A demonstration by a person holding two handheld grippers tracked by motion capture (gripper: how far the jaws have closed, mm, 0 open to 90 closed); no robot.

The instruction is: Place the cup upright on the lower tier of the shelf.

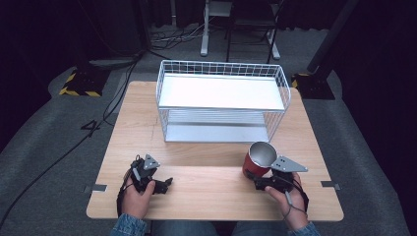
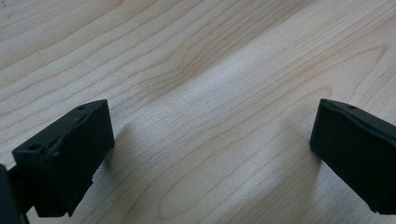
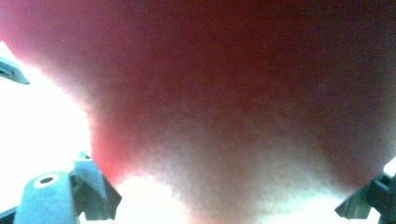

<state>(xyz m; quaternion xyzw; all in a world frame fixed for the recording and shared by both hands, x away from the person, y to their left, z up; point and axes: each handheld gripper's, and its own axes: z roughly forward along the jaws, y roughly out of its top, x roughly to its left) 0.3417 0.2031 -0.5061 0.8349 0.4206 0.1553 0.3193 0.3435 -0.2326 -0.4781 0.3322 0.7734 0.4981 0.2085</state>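
High view: right gripper grasps upright red cup, mouth up; left gripper released.

One cup, one rack, two grippers

A single red cup, one white wire rack with seemingly two shelves, one wooden table, two handheld grippers: left gripper, right gripper.

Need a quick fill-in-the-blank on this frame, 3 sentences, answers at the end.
1. The right gripper is closed around a ____ cup with a shiny metal inside.
2. The left gripper has its jaws ____, with nothing but the wooden table between them.
3. The white wire basket stands on the table, ____ the cup as seen from the person's side.

Missing words: red; open; behind
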